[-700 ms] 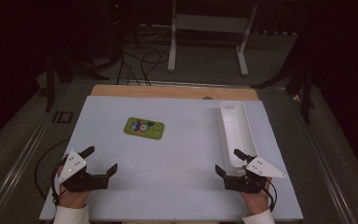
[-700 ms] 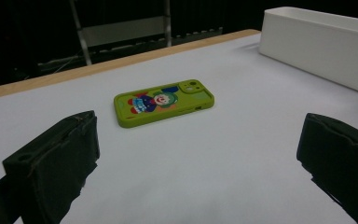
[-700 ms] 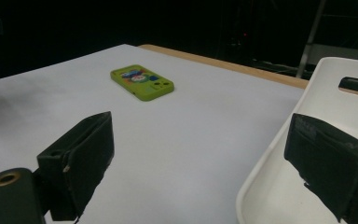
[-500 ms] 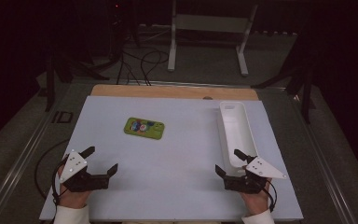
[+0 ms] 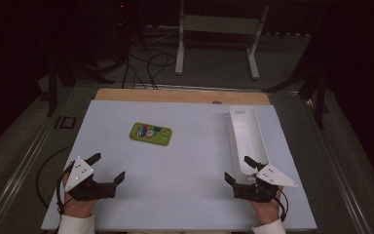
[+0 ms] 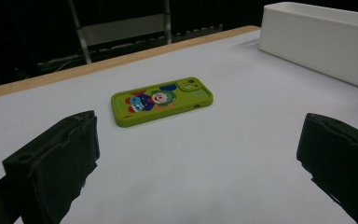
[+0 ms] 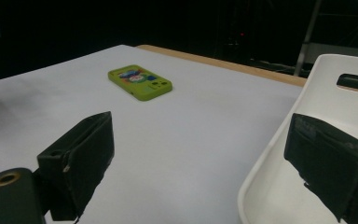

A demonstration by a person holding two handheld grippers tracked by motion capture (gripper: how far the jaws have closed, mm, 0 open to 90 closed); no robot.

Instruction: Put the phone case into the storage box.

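A green phone (image 5: 150, 133) in a cartoon-printed case lies flat, back up, near the middle of the white table top (image 5: 185, 161); it also appears as the phone (image 6: 162, 100) and the phone (image 7: 139, 81) in the gripper views. A long white tray (image 5: 248, 137) lies along the right side, its near end under my right gripper's jaw in the right gripper view, tray (image 7: 284, 186). My left gripper (image 5: 108, 169) rests open at the front left, nothing between its jaws. My right gripper (image 5: 238, 169) rests open at the front right, by the tray's near end.
A wooden strip (image 5: 180, 95) runs along the table's far edge. Beyond it stand a white metal frame (image 5: 219, 29) and cables (image 5: 146, 63) on the dark floor. A dark rail (image 5: 19, 161) borders the table's left side.
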